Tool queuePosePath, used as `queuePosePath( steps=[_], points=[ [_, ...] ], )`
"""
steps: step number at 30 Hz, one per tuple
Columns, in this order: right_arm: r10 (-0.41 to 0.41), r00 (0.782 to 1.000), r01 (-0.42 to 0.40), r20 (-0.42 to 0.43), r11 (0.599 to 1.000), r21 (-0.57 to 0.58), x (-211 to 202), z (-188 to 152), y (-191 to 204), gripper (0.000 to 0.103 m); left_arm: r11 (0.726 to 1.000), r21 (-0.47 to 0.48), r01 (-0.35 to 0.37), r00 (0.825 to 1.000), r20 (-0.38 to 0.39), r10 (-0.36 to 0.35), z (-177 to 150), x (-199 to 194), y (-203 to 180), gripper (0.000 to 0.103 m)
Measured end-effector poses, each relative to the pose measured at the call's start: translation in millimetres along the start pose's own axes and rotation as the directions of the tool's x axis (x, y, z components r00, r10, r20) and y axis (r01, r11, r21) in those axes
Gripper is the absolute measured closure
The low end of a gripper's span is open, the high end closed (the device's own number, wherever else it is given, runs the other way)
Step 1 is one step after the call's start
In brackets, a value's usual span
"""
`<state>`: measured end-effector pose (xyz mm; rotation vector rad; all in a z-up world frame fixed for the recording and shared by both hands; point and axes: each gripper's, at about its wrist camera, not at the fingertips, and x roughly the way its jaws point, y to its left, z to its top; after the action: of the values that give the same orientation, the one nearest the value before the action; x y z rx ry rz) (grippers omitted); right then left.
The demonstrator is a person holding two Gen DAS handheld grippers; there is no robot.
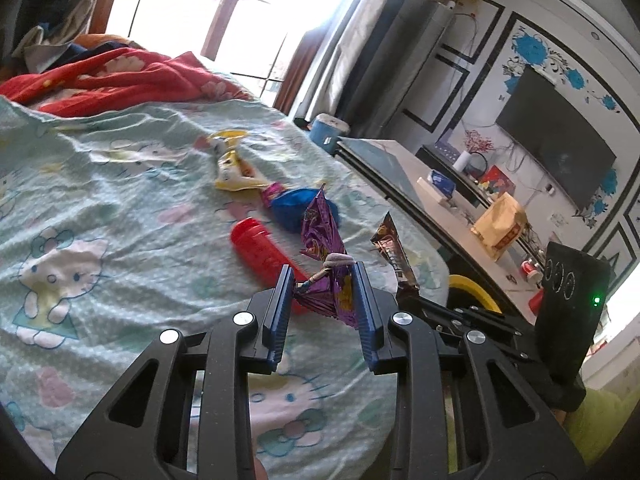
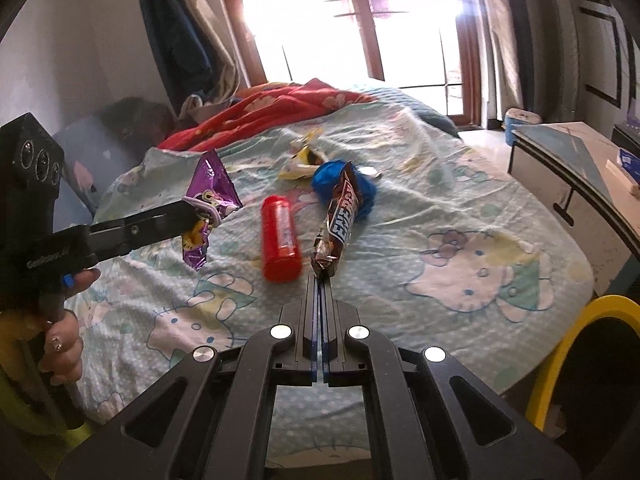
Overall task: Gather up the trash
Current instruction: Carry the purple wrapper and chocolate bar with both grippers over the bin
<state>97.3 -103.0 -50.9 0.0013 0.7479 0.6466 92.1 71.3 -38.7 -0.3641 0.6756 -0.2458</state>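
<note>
My left gripper [image 1: 322, 280] is shut on a purple snack wrapper [image 1: 326, 248], held up above the bed; the same wrapper [image 2: 208, 196] and gripper [image 2: 192, 212] show at the left of the right wrist view. My right gripper [image 2: 321, 280] is shut on the end of a brown chocolate-bar wrapper [image 2: 338, 220], which sticks up from the fingertips; it also shows in the left wrist view [image 1: 394, 252]. On the bed lie a red plastic tube [image 2: 280, 236], a blue crumpled bag [image 2: 348, 184] and a yellow wrapper [image 2: 302, 162].
The bed has a Hello Kitty sheet [image 2: 460, 220] and a red blanket [image 2: 280, 108] at its far end. A yellow-rimmed bin [image 2: 592, 364] stands at the bed's right. A low table [image 1: 440, 200] and a TV [image 1: 556, 148] are to the right.
</note>
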Motion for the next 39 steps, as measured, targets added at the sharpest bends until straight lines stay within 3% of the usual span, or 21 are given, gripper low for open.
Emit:
queuePosePath(
  steps=[21,39],
  points=[
    [-0.121,0.989,0.115,0.079,0.99,0.081,-59.2,-6.5,-56.2,0.102,0.991,0.105,0.083,0.996,0.015,-0.085,10.9,18.8,-70.8,0.08],
    [-0.24,0.964,0.217,0.112,0.959,0.185,-108.0,-22.5,-112.9,0.102,0.973,0.172,0.152,0.988,-0.016,-0.151,11.3,43.4,-117.7,0.08]
  ],
)
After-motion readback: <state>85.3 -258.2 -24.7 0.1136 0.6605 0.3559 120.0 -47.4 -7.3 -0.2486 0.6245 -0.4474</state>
